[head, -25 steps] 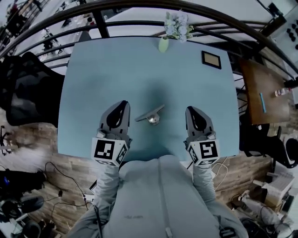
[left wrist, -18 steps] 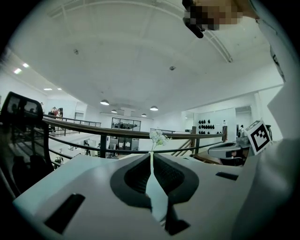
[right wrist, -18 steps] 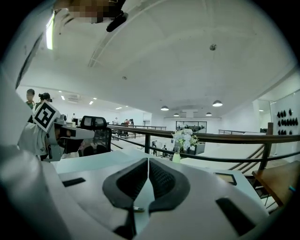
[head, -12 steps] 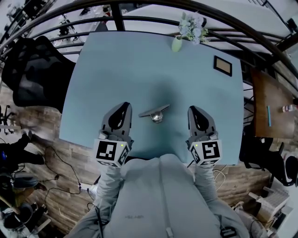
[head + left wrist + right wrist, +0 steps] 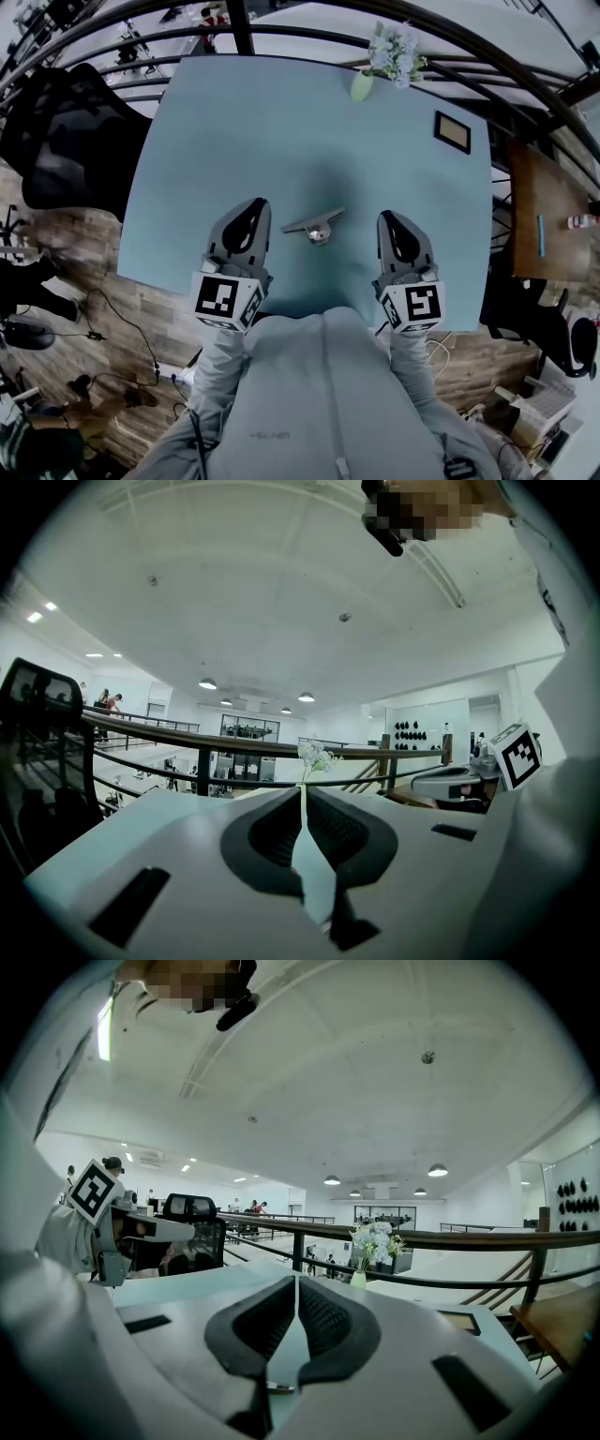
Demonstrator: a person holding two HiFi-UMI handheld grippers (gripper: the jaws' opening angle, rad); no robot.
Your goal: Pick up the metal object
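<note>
**Tabletop** (image 5: 234, 122): pale blue, rectangular, bordered on the far side by a dark railing (image 5: 300, 36).

**Metal object** (image 5: 315, 226): one item, silver-grey, a flat bar with a rounded knob at its near side. It lies on the tabletop near the front edge, between the two grippers and touching neither. Nothing holds it.

**Left gripper** (image 5: 258, 203): grey body, dark fingers, marker cube (image 5: 225, 300) at the rear. It is held low over the tabletop, to the left of the metal object and pointing away from the person. In the left gripper view the fingers (image 5: 281, 832) meet at their tips with nothing between them, so they are closed and empty.

**Right gripper** (image 5: 385, 217): same build, marker cube (image 5: 416, 306) at the rear. It sits to the right of the metal object, roughly parallel to the left gripper. In the right gripper view the fingers (image 5: 328, 1321) are pressed together at the tips, closed and empty.

**Vase** (image 5: 361, 86): small, pale green, upright at the tabletop's far edge, holding white flowers (image 5: 394, 58).

**Frame** (image 5: 453, 132): small, dark-edged, lying flat near the far right corner, well apart from the metal object.

**Chair** (image 5: 66, 141): black, standing off the tabletop's left side.

**Side table** (image 5: 544, 211): brown wood, to the right, with small items on it too small to identify.

**Floor** (image 5: 122, 323): wood planks with cables lying on it.

**Person**: grey sweatshirt (image 5: 319, 394), with both sleeves reaching forward to the grippers.
</note>
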